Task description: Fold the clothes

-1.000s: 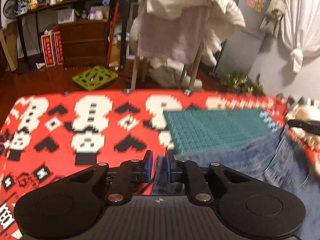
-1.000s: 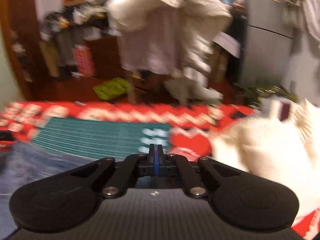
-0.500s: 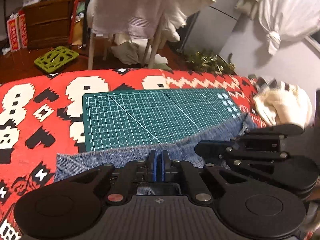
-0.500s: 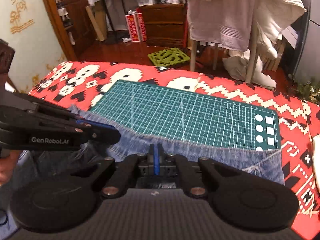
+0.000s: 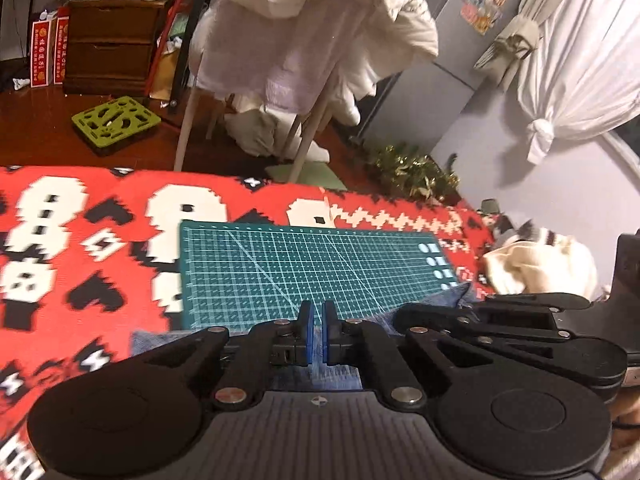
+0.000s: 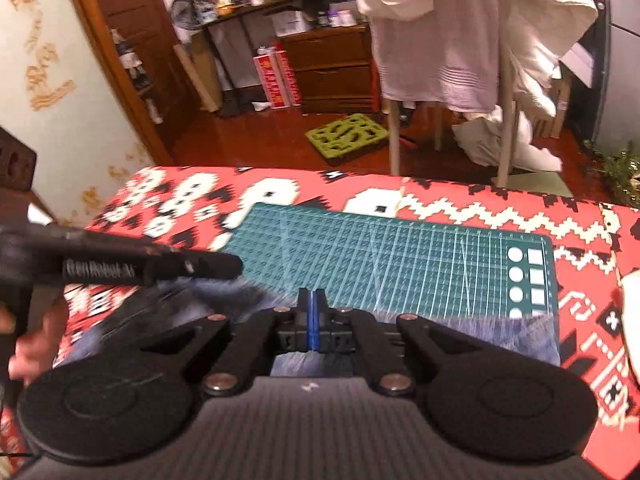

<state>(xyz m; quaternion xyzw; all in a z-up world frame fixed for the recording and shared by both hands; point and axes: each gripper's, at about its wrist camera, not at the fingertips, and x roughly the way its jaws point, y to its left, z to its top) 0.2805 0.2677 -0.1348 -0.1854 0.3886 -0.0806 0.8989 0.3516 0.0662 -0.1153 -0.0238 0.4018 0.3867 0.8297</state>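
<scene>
Denim (image 6: 532, 338) lies along the near edge of the green cutting mat (image 5: 304, 268), at six o'clock in both wrist views, spread over the red patterned cloth (image 5: 80, 240) that covers the table. The left gripper (image 5: 316, 330) has its blue pads a narrow gap apart with denim showing in that gap and below it — whether it truly pinches the cloth I cannot tell. The right gripper (image 6: 313, 318) has its pads pressed flat together with blurred denim just beneath; they look clenched, though whether any fabric lies between them is hidden. The two tools sit close, the right one showing at three o'clock in the left view and the left one at nine o'clock in the right view. Judging by this, a fold or a smoothing of the jeans is in hand, but how many folds the garment already carries is not visible. To do it well, both tools should hold one edge level, travel together so the cloth does not skew, and let go only once the edge lies square on the layer below. A cream garment (image 5: 544, 264) rests apart at three o'clock. Containers: none is in reach — only a brown drawer chest (image 6: 332, 68) at twelve o'clock, its contents unseen.
</scene>
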